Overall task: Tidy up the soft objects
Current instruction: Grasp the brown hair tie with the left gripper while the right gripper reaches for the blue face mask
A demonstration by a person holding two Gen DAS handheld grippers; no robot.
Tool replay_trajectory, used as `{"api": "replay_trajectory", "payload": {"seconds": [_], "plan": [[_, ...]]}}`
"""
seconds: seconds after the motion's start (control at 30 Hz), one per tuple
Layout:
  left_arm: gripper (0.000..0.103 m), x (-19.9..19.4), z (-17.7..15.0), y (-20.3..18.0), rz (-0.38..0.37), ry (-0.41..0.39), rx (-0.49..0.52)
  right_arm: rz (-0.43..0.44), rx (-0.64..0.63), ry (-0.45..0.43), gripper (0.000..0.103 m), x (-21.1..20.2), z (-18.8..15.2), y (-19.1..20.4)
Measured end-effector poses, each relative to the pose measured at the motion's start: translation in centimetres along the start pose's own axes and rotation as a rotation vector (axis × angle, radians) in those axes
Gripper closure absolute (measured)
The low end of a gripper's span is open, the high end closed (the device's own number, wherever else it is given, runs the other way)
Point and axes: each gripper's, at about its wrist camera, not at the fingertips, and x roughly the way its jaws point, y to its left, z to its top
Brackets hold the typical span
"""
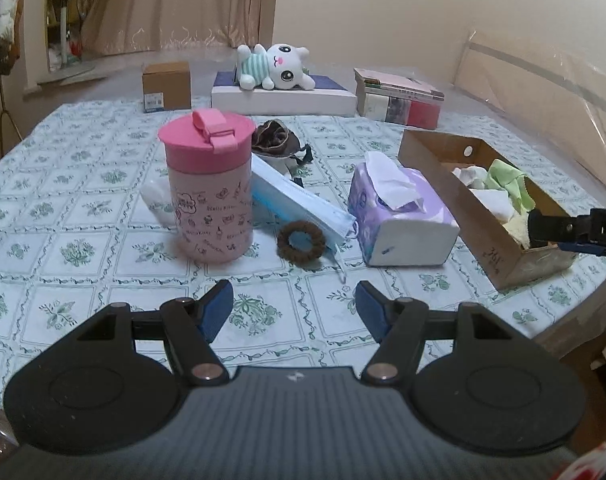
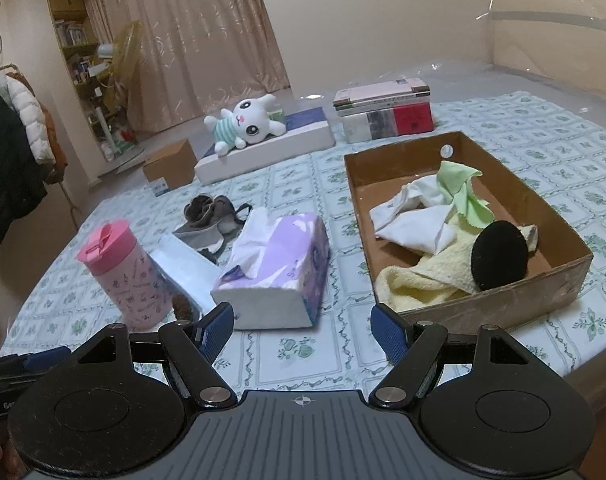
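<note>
My left gripper point(image 1: 294, 294) hovers open and empty over the tablecloth, just short of a brown scrunchie point(image 1: 301, 242). Behind the scrunchie lie a blue face mask pack point(image 1: 299, 204), a dark cloth pouch point(image 1: 275, 138) and a purple tissue pack point(image 1: 399, 208). My right gripper point(image 2: 303, 316) is open and empty too, low over the cloth between the tissue pack point(image 2: 279, 268) and the cardboard box point(image 2: 503, 300). The box holds a white cloth point(image 2: 411, 216), a green cloth point(image 2: 463, 192), a yellow towel point(image 2: 423, 276) and a black round pad point(image 2: 499, 254). A white plush point(image 2: 243, 124) lies at the back.
A pink lidded cup point(image 1: 207, 188) stands upright left of the mask pack. A small brown carton point(image 1: 166, 86), a flat white box point(image 1: 283, 98) under the plush and stacked books point(image 1: 399, 100) line the far side. The table edge point(image 1: 575, 320) runs close on the right.
</note>
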Motion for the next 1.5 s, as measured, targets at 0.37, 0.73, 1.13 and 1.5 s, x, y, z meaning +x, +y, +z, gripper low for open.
{"api": "replay_trajectory", "payload": {"seconds": [0.37,0.73,1.13,1.5], "plan": [[0.038,1.0,-0.3,0.6,0.006,0.027,0.000,0.002,-0.015,0.019,0.028,0.8,-0.3,0.3],[0.041,3.6,0.3,0.5,0.000,0.044,0.053,0.042,-0.129,0.038,0.028,3.0,0.2,1.4],[0.041,9.0,1.8,0.5,-0.049,0.052,0.204,0.103,-0.322,0.046,0.028,7.5,2.7,2.3],[0.041,14.1,1.8,-0.5,-0.054,0.063,0.319,0.124,-0.342,0.077,0.028,10.4,2.4,3.0]]}}
